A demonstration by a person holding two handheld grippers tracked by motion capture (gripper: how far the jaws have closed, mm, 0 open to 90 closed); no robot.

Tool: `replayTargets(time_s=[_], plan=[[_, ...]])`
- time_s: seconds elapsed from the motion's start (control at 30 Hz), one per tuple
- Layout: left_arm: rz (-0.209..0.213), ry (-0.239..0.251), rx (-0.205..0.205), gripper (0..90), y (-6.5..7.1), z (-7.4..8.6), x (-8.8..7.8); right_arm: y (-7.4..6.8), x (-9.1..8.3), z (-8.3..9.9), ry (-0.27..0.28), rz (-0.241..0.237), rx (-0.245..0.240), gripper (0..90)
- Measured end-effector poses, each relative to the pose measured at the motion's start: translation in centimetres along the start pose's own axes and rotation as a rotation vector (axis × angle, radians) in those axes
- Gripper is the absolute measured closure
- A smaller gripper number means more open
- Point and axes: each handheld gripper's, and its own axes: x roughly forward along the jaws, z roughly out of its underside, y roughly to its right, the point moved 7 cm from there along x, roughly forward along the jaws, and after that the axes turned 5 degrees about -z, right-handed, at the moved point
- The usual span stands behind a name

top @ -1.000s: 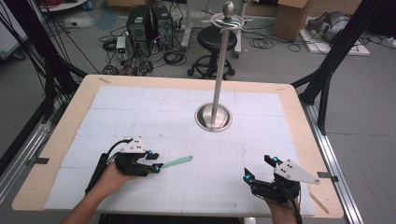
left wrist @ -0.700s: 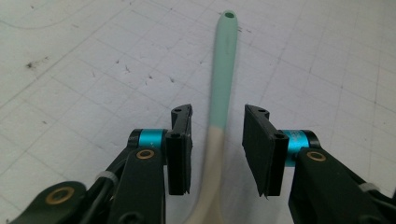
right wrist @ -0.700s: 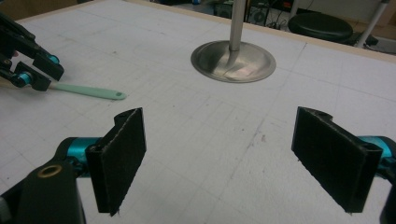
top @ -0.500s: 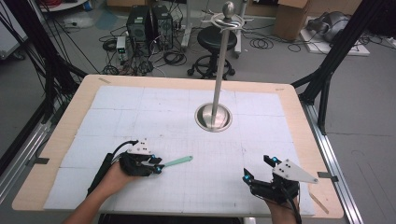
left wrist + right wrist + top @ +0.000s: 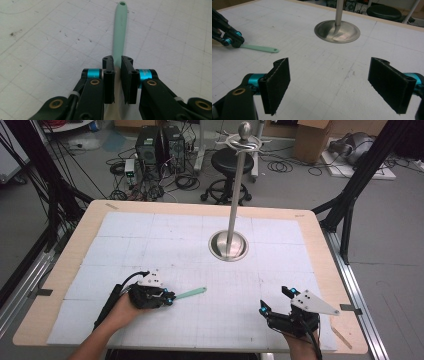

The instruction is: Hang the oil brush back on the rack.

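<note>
A mint-green utensil (image 5: pixel 192 293) with a hole at its handle tip lies on the white gridded mat, left of centre. My left gripper (image 5: pixel 170 298) is low on the mat at the utensil's near end. In the left gripper view its jaws (image 5: pixel 117 63) have just been closing and now pinch the green handle (image 5: pixel 119 32), which runs away from them. My right gripper (image 5: pixel 275 301) rests near the front right of the table, open. Its two black pads (image 5: pixel 275 83) stand wide apart with bare mat between them. The right gripper view also shows the utensil (image 5: pixel 260 48) and the left gripper (image 5: pixel 233 41) at far left.
A metal stand with a round base (image 5: pixel 228 245) and a tall pole (image 5: pixel 235 190) rises at the middle of the table, hooks at its top. The wooden table edge (image 5: pixel 350 320) frames the mat. A stool, cables and boxes sit on the floor behind.
The left gripper's jaws have narrowed onto the green handle. Both hands stayed where they were and the utensil lies in the same spot.
</note>
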Motion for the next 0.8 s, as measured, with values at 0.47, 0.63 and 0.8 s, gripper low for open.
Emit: replayTargets(time_s=[0.47,0.63,0.8], plan=[[0.03,0.058,-0.078,82.1,0.2,-0.6,-0.6,0.0,0.0,0.2,0.005,-0.021,0.017,16.9],[0.053,0.182,-0.111,82.0,0.6,-1.9,-2.2,-0.1,0.0,0.2,0.011,-0.029,0.019,16.9],[0.091,0.326,-0.109,81.9,1.6,-3.3,-3.8,-1.5,0.0,-0.9,0.075,-0.133,0.003,16.8]])
